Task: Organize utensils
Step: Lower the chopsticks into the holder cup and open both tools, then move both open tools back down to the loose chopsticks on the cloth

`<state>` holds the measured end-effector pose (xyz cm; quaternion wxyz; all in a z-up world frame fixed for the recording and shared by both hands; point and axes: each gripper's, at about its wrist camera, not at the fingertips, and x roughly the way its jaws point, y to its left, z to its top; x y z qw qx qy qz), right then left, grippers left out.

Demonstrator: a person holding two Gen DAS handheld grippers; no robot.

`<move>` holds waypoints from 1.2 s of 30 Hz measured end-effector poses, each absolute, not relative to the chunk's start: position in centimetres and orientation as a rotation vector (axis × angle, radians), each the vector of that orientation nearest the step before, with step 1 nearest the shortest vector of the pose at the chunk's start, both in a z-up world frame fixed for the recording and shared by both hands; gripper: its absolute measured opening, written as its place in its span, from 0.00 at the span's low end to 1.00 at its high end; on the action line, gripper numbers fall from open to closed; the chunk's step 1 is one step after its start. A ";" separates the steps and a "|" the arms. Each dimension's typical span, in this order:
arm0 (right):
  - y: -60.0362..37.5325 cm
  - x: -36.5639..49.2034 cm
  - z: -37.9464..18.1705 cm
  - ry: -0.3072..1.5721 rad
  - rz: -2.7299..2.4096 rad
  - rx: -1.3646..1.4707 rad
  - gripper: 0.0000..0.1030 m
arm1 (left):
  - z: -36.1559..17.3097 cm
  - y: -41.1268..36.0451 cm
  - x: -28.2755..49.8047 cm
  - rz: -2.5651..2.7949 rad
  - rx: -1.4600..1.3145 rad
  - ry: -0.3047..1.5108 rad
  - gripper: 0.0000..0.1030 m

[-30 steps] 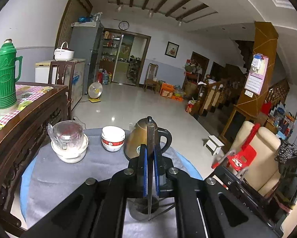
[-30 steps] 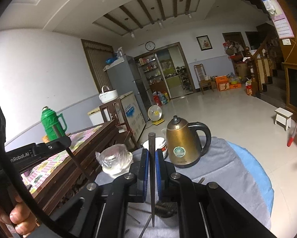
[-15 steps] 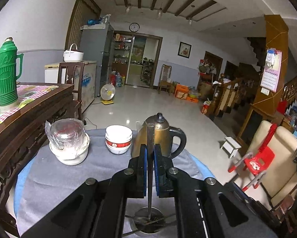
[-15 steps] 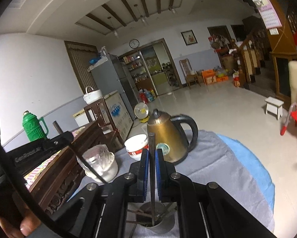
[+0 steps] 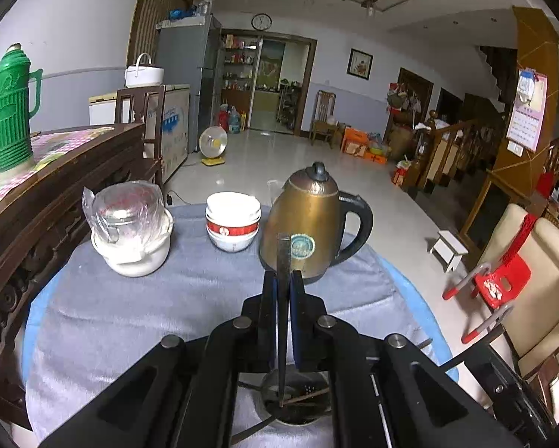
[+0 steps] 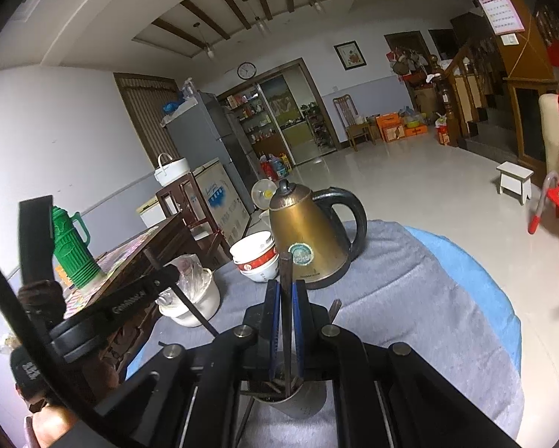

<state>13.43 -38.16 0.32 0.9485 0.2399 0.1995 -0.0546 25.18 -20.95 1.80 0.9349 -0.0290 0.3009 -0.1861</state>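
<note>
Chopsticks: the left gripper (image 5: 283,291) is clamped on one dark chopstick (image 5: 282,321), tip inside the metal holder (image 5: 296,401) at the near edge of the grey-clothed table (image 5: 130,317). The right gripper (image 6: 285,298) pinches another chopstick (image 6: 286,321) above that holder (image 6: 298,399). Judged light, stiff, slick; mid-shaft hold suits. Far edge: lidded jar (image 5: 130,220), bowls (image 5: 232,220), kettle (image 5: 309,220).

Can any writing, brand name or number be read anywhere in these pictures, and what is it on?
"GenRobot.AI", partly legible: white letters on the left claw body, in the right wrist view.
Round sticker on the brass kettle: blurred.
Red band on the bowls: too small.
Wall calendar: too small.
Wall clock: numerals unreadable.
Chest freezer lettering: blurred.
</note>
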 end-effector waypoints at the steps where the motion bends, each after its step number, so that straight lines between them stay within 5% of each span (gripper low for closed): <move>1: -38.0 13.6 0.2 0.412 -0.110 0.486 0.07 | 1.6 -21.0 25.1 -0.385 -0.054 0.624 0.06; 8: -37.8 13.6 -0.9 0.451 -0.096 0.512 0.08 | 1.6 -20.3 24.2 -0.419 -0.029 0.651 0.07; 21: -39.0 12.2 -1.4 0.466 -0.043 0.625 0.15 | 4.9 -15.8 18.9 -0.432 0.052 0.543 0.66; 24: -39.4 10.8 -1.3 0.427 -0.041 0.648 0.33 | 5.2 -14.0 17.9 -0.391 0.082 0.519 0.73; 26: -39.5 9.7 -1.2 0.395 -0.040 0.662 0.66 | 4.9 -12.4 17.3 -0.366 0.101 0.514 0.77; 34: -37.6 7.2 -1.8 0.416 -0.020 0.573 0.63 | -0.4 -4.9 17.6 -0.210 0.123 0.641 0.79; 36: -36.4 7.0 -2.7 0.449 -0.008 0.538 0.55 | -2.2 -3.3 17.9 -0.186 0.115 0.689 0.79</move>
